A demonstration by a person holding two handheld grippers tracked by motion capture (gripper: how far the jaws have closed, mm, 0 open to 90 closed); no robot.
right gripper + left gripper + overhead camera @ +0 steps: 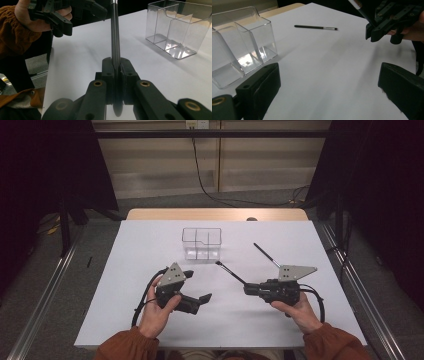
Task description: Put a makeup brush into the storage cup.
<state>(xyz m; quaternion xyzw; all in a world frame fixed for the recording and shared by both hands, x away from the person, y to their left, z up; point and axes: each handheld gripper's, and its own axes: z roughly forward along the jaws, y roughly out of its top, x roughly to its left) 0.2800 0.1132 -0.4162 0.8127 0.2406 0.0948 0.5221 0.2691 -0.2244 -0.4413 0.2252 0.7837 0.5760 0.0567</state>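
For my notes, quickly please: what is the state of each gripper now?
Left gripper: open, holding nothing.
Right gripper: closed on a thin black brush.

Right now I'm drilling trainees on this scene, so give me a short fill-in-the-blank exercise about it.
1. The right gripper is shut on a thin black ____.
2. The left gripper has its jaws ____, with nothing between them.
3. The clear organizer on the white table holds ____ brushes.
4. A second brush lies flat on the ____.

Missing words: brush; open; no; table
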